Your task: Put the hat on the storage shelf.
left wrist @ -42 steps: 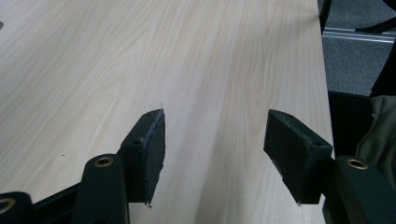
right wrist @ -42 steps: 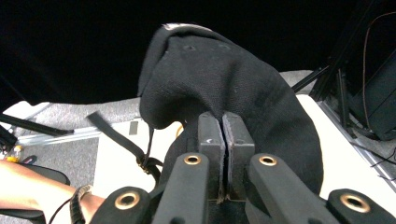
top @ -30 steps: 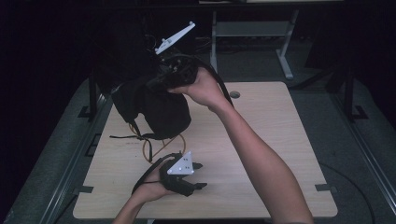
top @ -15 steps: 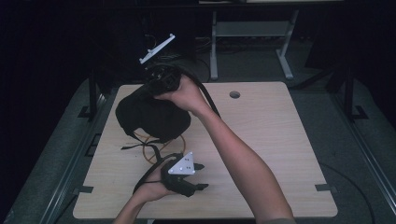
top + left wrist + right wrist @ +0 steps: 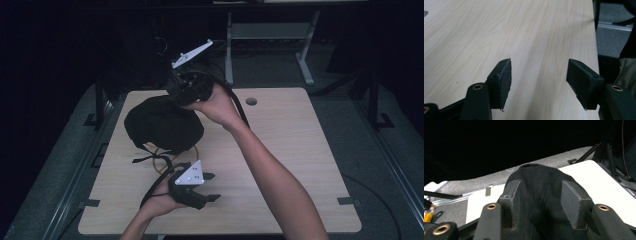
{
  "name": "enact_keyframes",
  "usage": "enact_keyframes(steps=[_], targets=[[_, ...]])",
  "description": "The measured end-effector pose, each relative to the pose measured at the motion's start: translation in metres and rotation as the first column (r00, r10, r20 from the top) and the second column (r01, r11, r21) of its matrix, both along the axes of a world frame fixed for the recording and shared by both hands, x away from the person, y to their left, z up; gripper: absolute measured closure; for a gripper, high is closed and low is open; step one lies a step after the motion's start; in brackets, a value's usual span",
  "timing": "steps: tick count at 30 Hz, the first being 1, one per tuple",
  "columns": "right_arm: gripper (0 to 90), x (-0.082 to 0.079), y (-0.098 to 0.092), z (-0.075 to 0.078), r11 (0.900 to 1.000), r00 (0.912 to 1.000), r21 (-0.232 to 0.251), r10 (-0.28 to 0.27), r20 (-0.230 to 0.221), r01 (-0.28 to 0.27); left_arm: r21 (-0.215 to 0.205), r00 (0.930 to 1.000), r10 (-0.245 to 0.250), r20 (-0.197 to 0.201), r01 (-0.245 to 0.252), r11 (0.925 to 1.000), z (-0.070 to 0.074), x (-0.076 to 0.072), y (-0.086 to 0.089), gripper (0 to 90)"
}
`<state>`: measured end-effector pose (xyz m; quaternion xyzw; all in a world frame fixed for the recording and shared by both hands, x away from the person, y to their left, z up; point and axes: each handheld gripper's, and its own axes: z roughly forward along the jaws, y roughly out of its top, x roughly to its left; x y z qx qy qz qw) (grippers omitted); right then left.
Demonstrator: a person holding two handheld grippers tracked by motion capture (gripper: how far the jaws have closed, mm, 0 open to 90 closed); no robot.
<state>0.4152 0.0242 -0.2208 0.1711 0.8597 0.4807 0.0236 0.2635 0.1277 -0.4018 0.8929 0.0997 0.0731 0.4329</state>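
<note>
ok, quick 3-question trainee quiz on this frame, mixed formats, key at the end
1. True or false: the left gripper is open over bare table.
2. What sits between the jaws of the right gripper? A) an orange cable B) a black bag C) nothing
3. Fill in: in the high view the black bag lies on the table's ____ side.

Key: 1 true; 2 B; 3 left
</note>
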Motion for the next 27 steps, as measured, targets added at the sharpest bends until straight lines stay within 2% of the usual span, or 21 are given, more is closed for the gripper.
enact_keyframes(steps=[5, 14, 20, 27], targets=[[42.9, -0.003, -0.013, -0.003, 1.000, 1.0000, 0.006, 0.001, 0.005, -0.001, -0.004, 0.9997, 0.022, -0.013, -0.022, 0.9998, -0.002, 0.001, -0.001, 35.6], [35.9, -0.001, -0.033, -0.004, 1.000, 0.9996, 0.009, -0.029, 0.008, 0.029, -0.003, 0.9990, 0.043, -0.009, -0.043, 0.9991, -0.001, 0.002, 0.001, 31.6], [33.1, -0.001, -0.047, -0.006, 0.999, 0.9986, 0.005, -0.051, 0.009, 0.051, -0.016, 0.9978, 0.066, -0.009, -0.066, 0.9977, -0.001, 0.003, 0.004, 28.9], [32.1, -0.001, -0.058, -0.010, 0.998, 0.9978, 0.006, -0.067, -0.001, 0.067, -0.014, 0.9976, 0.068, -0.012, -0.068, 0.9976, -0.001, 0.003, 0.004, 28.5]])
